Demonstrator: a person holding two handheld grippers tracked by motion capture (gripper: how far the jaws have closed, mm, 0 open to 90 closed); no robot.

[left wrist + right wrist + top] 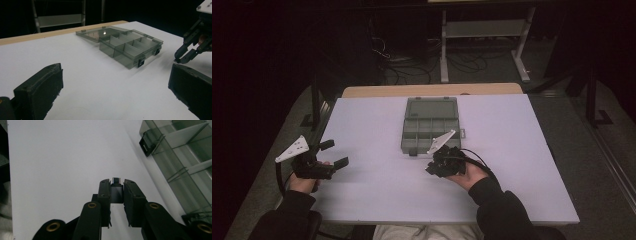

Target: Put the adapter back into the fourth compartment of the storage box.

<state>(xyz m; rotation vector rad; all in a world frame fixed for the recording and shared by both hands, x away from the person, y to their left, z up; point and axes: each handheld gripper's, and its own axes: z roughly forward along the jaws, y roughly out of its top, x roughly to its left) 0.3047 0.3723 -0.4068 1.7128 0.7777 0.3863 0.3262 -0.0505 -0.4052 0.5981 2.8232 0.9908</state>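
- The right gripper (117, 185) pinches a small dark block-shaped part with a short metal-edged tip (116, 188) between its two black jaws; the tip pokes out just past the jaw ends.
- In the right gripper view the part hangs over the bare white tabletop (62, 165), just beside the front wall of the smoky transparent plastic compartment box (185, 157), not touching it.
- In the high view the right gripper (437, 162) sits just in front of the box's (430, 127) near edge, and the pinched part is too small to make out there.
- The left gripper (333, 154) is held near the table's left edge, well apart from the box, its jaws spread wide with nothing between them.
- The left gripper view shows what the high view barely tells: the box's (130, 47) lid lies flat open behind the divided tray, and two dark latches hang on the front wall.
- That view also catches the right gripper (180, 60) from the side, its tips low over the tabletop (100, 85).
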